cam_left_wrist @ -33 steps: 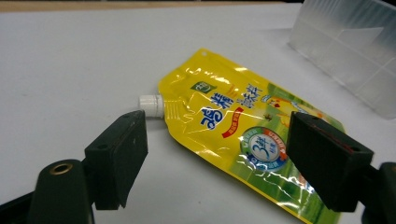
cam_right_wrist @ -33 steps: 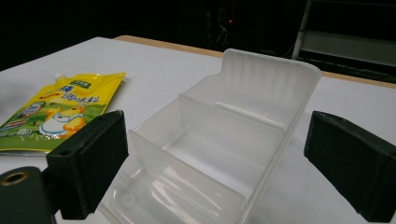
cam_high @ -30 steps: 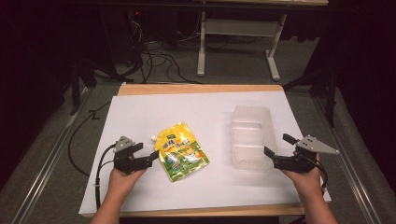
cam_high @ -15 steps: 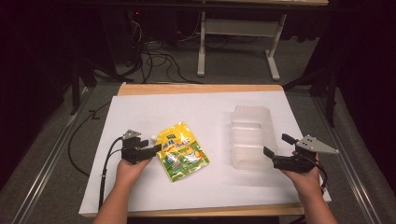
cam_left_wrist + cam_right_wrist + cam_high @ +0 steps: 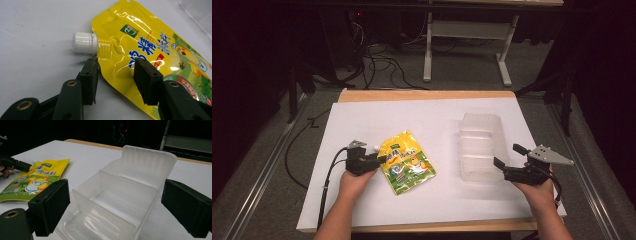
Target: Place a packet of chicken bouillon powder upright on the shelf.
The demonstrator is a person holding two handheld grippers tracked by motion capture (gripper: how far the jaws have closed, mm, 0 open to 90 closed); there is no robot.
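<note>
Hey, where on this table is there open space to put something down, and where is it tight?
The far strip of the white table cover beyond the yellow pouch and clear bin is bare, and so is the lane between them. The near middle, between both hands, is free too. It is crowded where the left gripper straddles the pouch edge, and by the right gripper at the bin.

Lighting: I see the white table bright, surroundings dark. Glare on yellow pouch. Near jaws blurred; high view soft.

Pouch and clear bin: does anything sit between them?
No. In the high view, only bare white sheet separates the pouch from the bin.
</note>
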